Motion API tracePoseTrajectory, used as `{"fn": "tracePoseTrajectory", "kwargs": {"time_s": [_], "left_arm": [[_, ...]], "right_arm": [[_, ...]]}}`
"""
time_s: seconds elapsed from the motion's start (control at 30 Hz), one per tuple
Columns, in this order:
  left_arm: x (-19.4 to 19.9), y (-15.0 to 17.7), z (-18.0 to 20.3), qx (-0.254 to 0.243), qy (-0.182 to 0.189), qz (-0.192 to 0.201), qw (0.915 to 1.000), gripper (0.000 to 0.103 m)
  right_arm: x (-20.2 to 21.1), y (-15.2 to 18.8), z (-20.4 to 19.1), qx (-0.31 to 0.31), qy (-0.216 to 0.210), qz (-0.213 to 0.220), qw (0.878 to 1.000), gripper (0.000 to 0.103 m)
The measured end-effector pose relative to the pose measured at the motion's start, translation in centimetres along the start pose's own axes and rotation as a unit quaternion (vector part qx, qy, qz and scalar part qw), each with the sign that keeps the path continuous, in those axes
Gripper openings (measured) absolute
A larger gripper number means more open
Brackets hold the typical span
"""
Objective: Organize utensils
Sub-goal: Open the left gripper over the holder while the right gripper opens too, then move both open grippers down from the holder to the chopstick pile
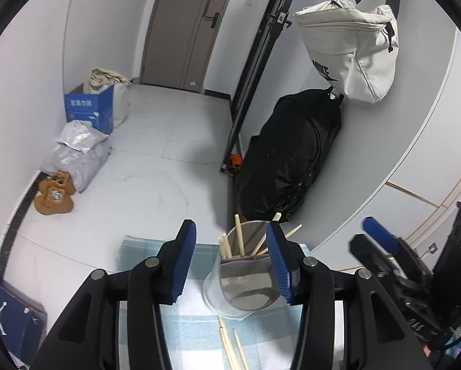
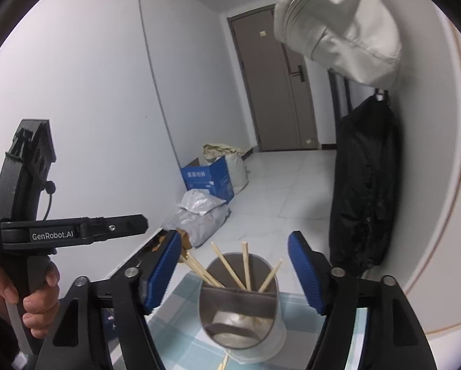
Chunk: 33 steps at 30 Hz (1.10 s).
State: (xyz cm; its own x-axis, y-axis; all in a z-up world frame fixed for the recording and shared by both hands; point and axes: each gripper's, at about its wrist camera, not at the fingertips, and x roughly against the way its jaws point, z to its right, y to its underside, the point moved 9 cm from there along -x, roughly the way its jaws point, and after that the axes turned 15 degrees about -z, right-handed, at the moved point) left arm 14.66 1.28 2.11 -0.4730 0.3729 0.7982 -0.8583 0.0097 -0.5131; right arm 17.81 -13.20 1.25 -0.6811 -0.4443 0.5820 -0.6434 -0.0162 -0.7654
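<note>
A clear cup with a metal liner (image 1: 241, 286) stands on a blue checked cloth (image 1: 199, 333) and holds several wooden chopsticks (image 1: 239, 242). Two or three loose chopsticks (image 1: 232, 348) lie on the cloth in front of it. My left gripper (image 1: 232, 265) is open and empty, above and just left of the cup. In the right wrist view the cup (image 2: 242, 314) with chopsticks (image 2: 246, 266) stands between the fingers' line of sight, and my right gripper (image 2: 235, 273) is open and empty. The right gripper also shows in the left view (image 1: 381, 240).
A black bag (image 1: 292, 154) and a white bag (image 1: 350, 49) hang on the right wall. A blue box (image 1: 88, 109), silver sacks (image 1: 76, 151) and brown slippers (image 1: 53, 194) sit on the floor at left. A black stand (image 1: 246, 92) rises behind the table.
</note>
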Motion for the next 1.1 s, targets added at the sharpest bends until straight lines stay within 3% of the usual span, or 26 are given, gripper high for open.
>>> {"fn": "tracePoseTrajectory", "kwargs": {"time_s": [0.13,0.43,0.53,1.1], "left_arm": [[1.8,0.7,0.1,0.003,-0.018,0.026,0.9995,0.061],[4.1,2.8,0.9,-0.006,-0.039,0.045,0.9982,0.064],[4.5,3.6,1.0,-0.008,-0.047,0.049,0.9977,0.074],[3.8,7.5,0.3,-0.021,-0.086,0.074,0.9934,0.075]], "right_arm": [[2.1,0.7,-0.3,-0.004,0.004,0.011,1.0,0.082],[5.7,2.9,-1.7,-0.01,0.01,0.032,0.999,0.093],[6.5,3.7,-2.1,-0.012,0.011,0.037,0.999,0.094],[6.6,8.6,-2.8,-0.018,0.016,0.034,0.999,0.1]]}}
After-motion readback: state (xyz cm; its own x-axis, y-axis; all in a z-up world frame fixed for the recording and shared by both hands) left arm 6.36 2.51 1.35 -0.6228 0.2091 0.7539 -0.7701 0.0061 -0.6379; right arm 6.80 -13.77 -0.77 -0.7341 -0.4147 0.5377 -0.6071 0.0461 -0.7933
